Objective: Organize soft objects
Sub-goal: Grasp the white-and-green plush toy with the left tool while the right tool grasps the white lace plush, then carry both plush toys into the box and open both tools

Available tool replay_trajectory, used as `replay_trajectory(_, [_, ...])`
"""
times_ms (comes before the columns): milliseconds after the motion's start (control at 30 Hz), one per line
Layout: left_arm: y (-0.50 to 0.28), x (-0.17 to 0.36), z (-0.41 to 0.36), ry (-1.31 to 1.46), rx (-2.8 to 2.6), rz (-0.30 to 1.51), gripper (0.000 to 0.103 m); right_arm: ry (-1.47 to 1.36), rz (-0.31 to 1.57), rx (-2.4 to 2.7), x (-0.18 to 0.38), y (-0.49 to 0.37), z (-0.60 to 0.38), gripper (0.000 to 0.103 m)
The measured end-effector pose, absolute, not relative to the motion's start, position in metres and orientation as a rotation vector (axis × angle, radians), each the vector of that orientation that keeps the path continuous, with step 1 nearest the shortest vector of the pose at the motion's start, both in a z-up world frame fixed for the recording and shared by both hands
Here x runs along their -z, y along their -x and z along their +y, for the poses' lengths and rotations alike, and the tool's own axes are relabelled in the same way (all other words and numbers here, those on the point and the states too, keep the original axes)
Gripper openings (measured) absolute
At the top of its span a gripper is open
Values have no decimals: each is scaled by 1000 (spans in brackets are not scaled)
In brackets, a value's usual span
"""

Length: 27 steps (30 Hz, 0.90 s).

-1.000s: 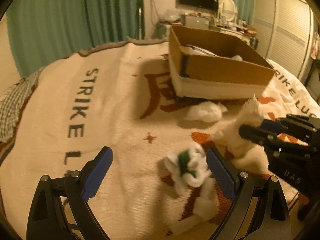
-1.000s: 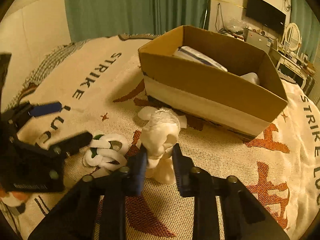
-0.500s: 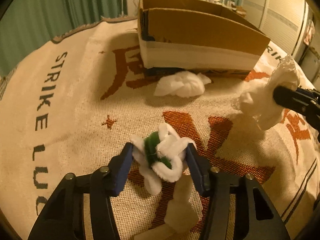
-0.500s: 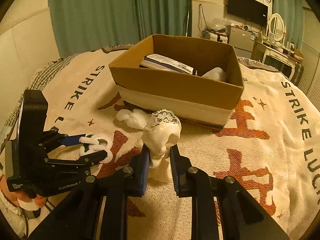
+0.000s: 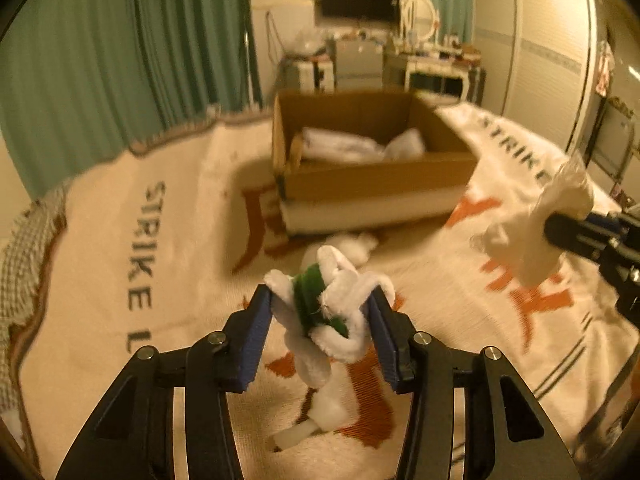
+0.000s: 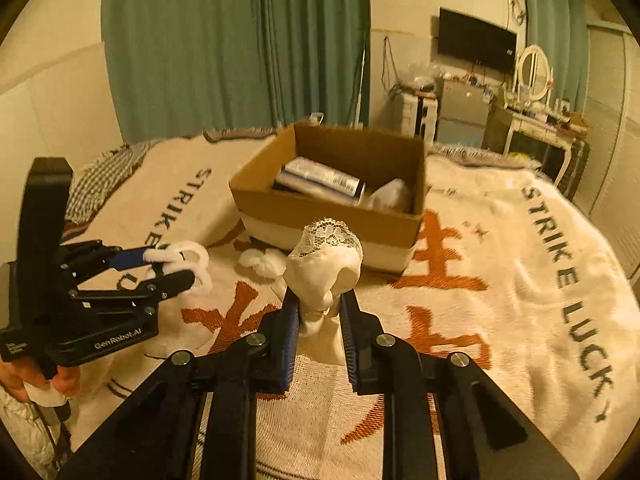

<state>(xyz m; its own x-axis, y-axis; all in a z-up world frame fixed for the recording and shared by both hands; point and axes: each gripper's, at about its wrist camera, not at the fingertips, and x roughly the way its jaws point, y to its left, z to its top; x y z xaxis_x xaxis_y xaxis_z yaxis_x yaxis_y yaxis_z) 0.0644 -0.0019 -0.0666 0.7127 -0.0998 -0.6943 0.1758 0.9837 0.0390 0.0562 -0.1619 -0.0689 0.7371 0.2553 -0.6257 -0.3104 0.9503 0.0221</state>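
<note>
My left gripper (image 5: 322, 308) is shut on a white fuzzy bundle with a green band (image 5: 320, 304) and holds it above the blanket; it also shows in the right wrist view (image 6: 180, 258). My right gripper (image 6: 318, 308) is shut on a cream lace-edged cloth (image 6: 326, 256), lifted off the blanket; it shows at the right of the left wrist view (image 5: 532, 236). An open cardboard box (image 6: 320, 204) stands ahead and holds a blue-white packet (image 6: 320, 180) and a white soft item (image 6: 390, 196). A white soft wad (image 6: 260, 260) lies on the blanket in front of the box.
A cream blanket with "STRIKE LUCKY" lettering and orange characters (image 6: 480, 280) covers the bed. Green curtains (image 6: 240, 40), a TV and a cluttered dresser (image 6: 520, 116) stand beyond the bed. A checked cloth (image 5: 20, 248) lies at the left edge.
Both grippers have lifted their soft items up off the blanket. The left one closed on the green-banded bundle a second ago. The box interior now shows in both views.
</note>
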Motion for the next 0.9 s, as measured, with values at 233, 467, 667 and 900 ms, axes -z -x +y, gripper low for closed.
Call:
replay_trajectory(233, [-49,13,-17,-100,178,658,47,85,595,-312,25,-25,-172,19])
replay_trajectory(467, [-53,-24,-25,-97,168,588,47,108,532,-319,-8,-24,-173,19])
replay_trajectory(667, [-82,-37,-32,-104,171,553,47,121,492,-321,-30,-53,-174,19])
replay_trajectory(900, [-145,-35,-42,-136,169,544,47,155,454,-308,-44,-124,-174,19])
